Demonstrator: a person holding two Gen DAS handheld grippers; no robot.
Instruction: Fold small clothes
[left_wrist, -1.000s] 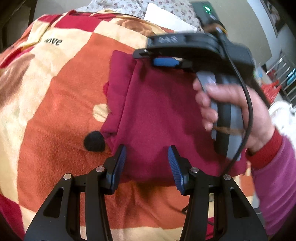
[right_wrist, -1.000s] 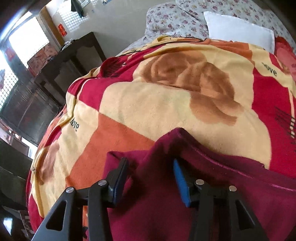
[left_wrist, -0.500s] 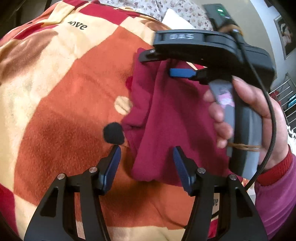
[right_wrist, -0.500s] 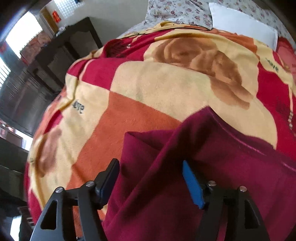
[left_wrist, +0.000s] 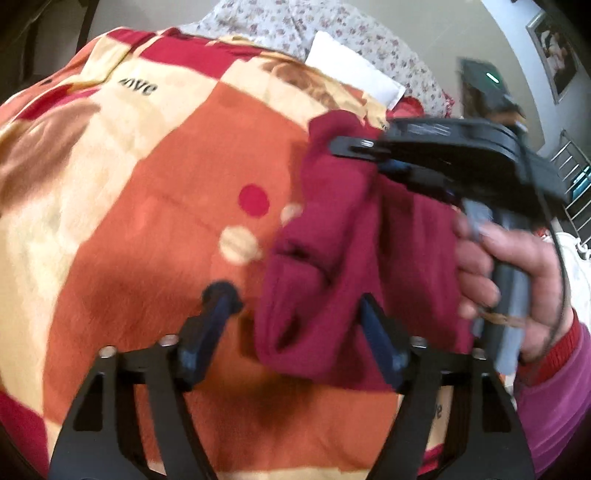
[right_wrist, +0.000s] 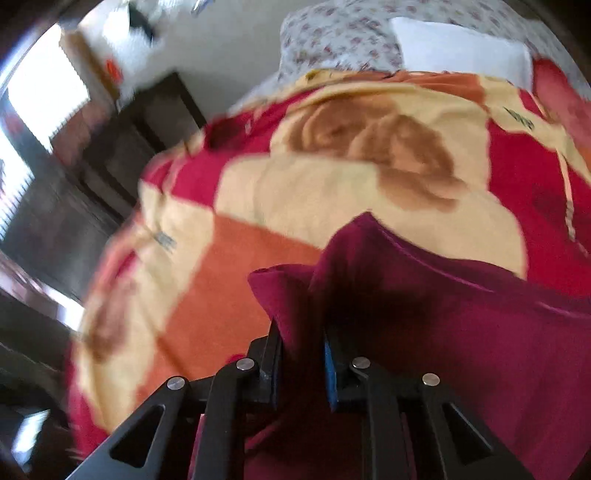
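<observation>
A small dark red garment (left_wrist: 332, 266) lies bunched on a patterned blanket (left_wrist: 147, 192) on a bed. My left gripper (left_wrist: 295, 317) is open, its fingers straddling the garment's near edge, holding nothing. My right gripper (right_wrist: 301, 354) is shut on a fold of the garment (right_wrist: 424, 314) and lifts it off the blanket. In the left wrist view the right gripper (left_wrist: 365, 155) shows at the right, held by a hand, with cloth hanging from it.
The blanket (right_wrist: 332, 184) has red, orange and cream patches. A white pillow (left_wrist: 351, 74) and floral bedding (right_wrist: 332, 40) lie at the far end. A dark wooden cabinet (right_wrist: 122, 147) and a bright window stand left of the bed.
My right gripper has closed on the garment fold and pulled it up and to the right. The garment has bunched narrower. My left gripper stays open.
</observation>
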